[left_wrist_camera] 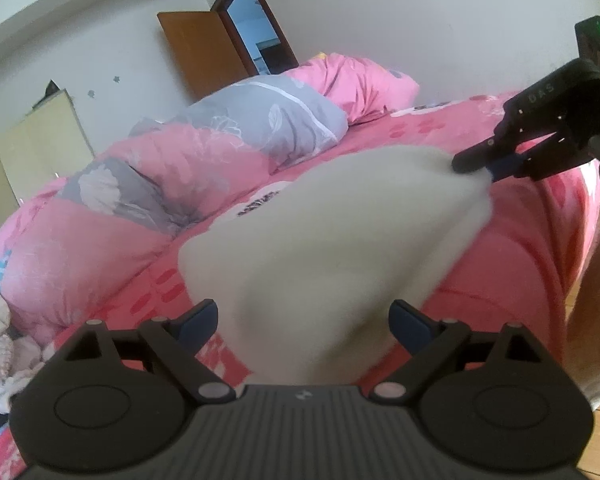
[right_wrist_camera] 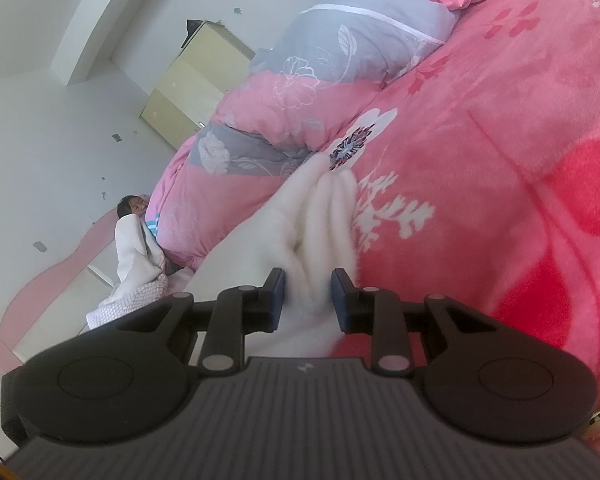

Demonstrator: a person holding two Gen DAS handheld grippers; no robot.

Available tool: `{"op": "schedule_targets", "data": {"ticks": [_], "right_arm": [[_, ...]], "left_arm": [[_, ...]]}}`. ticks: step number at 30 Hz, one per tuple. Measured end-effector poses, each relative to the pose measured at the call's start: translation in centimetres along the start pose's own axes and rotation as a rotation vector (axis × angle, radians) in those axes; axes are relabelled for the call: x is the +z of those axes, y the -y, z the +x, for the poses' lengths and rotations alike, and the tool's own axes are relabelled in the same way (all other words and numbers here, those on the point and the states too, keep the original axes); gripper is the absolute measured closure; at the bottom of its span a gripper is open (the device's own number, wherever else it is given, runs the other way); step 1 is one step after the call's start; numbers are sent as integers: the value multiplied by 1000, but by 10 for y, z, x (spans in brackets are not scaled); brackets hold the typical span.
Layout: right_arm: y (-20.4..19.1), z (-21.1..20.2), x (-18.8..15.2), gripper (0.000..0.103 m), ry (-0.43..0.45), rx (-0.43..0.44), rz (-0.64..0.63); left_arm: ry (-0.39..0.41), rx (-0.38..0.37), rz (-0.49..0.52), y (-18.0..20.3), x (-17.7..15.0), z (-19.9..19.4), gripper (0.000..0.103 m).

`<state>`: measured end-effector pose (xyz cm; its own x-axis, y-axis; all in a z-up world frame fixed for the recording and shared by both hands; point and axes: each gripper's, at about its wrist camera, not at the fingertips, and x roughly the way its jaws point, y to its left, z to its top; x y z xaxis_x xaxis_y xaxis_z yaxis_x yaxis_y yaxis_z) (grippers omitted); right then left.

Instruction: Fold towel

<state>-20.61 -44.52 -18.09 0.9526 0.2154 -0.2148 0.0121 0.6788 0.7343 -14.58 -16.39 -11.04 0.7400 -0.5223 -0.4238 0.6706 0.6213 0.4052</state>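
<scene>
A bed (left_wrist_camera: 512,216) covered by a pink flowered blanket (right_wrist_camera: 500,168) fills most of both views, with a rolled pink-and-grey quilt (left_wrist_camera: 228,148) lying along its far side. Behind it stand a pale wardrobe (left_wrist_camera: 40,144) and an open brown door (left_wrist_camera: 204,52) in a white wall. On the blanket lies the white towel (left_wrist_camera: 320,240), a soft mound running from the left hand-held gripper (left_wrist_camera: 303,318) to the right hand-held gripper (right_wrist_camera: 308,296). The left one has its blue pads (left_wrist_camera: 410,320) spread wide, the towel passing between them, and neither pad visibly presses it. The right one, seen from the left wrist as a black tool at the towel's far corner, pinches a bunched fold of towel between its nearly closed pads (right_wrist_camera: 342,300), the cloth gathered into ridges just ahead of them
</scene>
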Motion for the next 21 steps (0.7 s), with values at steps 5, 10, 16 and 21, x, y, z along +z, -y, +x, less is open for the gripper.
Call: {"op": "schedule_targets", "data": {"ticks": [5, 10, 16, 21], "right_arm": [[-1, 0, 0, 78, -2, 0, -7], [-1, 0, -1, 78, -2, 1, -8], [-2, 1, -1, 78, -7, 5, -15], [-4, 3, -1, 77, -11, 1, -29]], "left_arm": [[-38, -4, -23, 2, -1, 11, 6], [-29, 8, -60, -5, 1, 10, 6], [44, 100, -89, -20, 11, -2, 7], [-19, 57, -57, -10, 3, 9, 7]]}}
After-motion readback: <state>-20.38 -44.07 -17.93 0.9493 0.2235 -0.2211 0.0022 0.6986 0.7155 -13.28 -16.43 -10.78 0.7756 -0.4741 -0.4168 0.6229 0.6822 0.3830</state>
